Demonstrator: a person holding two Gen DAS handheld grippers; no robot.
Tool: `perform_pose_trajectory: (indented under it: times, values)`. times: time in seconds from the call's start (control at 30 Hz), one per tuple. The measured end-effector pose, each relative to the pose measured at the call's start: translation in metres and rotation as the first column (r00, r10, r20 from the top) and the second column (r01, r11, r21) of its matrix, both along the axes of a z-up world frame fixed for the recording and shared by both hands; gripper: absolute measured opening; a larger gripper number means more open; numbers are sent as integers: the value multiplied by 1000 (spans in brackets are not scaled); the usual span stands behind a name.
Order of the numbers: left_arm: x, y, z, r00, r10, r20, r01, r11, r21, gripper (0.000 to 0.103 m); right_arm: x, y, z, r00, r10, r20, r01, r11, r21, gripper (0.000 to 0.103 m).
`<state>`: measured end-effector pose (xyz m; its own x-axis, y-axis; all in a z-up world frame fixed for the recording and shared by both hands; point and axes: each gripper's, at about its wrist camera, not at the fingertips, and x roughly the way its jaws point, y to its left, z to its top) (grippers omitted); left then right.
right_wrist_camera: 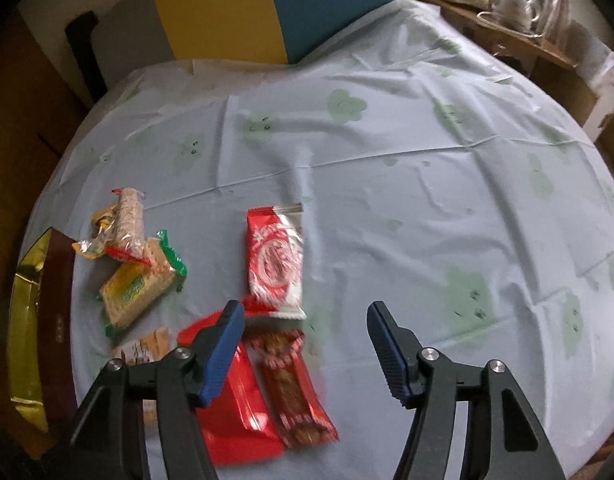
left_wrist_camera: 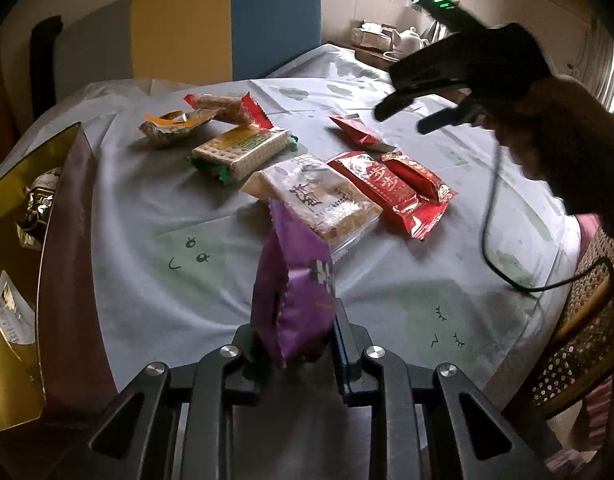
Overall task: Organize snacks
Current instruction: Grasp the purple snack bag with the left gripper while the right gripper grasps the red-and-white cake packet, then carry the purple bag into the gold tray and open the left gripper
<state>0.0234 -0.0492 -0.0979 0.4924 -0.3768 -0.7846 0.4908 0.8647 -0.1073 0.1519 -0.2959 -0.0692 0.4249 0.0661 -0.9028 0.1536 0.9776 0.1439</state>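
Your left gripper [left_wrist_camera: 297,344] is clamped on the purple snack packet [left_wrist_camera: 297,280], holding it upright above the tablecloth [left_wrist_camera: 147,208], beside the gold-lined box [left_wrist_camera: 15,216] (some packets already inside). Your right gripper [right_wrist_camera: 303,320] hangs with jaws apart and empty, over the red packets [right_wrist_camera: 235,400].

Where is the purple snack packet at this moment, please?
In the left wrist view, the purple packet stands low in the centre, clamped in the left gripper, just in front of the clear-wrapped pastry on the tablecloth.
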Motion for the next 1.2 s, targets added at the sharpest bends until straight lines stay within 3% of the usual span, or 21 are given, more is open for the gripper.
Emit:
perform_pose_trajectory:
  times: [0.27,0.3,0.33,0.37,0.47,0.6,0.73,0.9,1.03,1.2]
  values:
    - [-1,1,0,1000,-4,20,4,1000,-4,26,44,11,-32,998,-3,-60,4,1000,17,64]
    - [-1,1,0,1000,-4,22,4,1000,-4,27,47,15,-37,997,15,-70,-16,1000,-2,56]
    - [0,1,0,1000,-4,21,4,1000,-5,27,49,20,-39,996,32,-79,-36,998,-53,38]
    - [0,1,0,1000,-4,21,4,1000,-6,27,49,26,-38,995,58,-75,-67,991,-116,34]
    - [0,1,-1,1000,-3,24,3,1000,-6,27,43,25,-23,995,88,-41,-92,989,-114,33]
    - [-1,1,-1,1000,-3,30,3,1000,-6,27,28,15,-9,995,102,-25,-105,972,-212,33]
    - [1,0,-1,1000,-6,27,6,1000,0,26,13,-9,-25,994,53,-100,-78,962,-261,34]
    - [1,-4,4,1000,-11,18,11,1000,27,25,12,-24,-38,991,23,-131,-51,974,-220,37]
    - [1,2,19,999,-3,34,3,1000,-6,25,10,-34,-39,992,26,-123,-49,981,-188,37]
    - [5,27,60,995,72,65,-64,992,-112,25,12,-42,-43,992,39,-121,-65,974,-217,37]
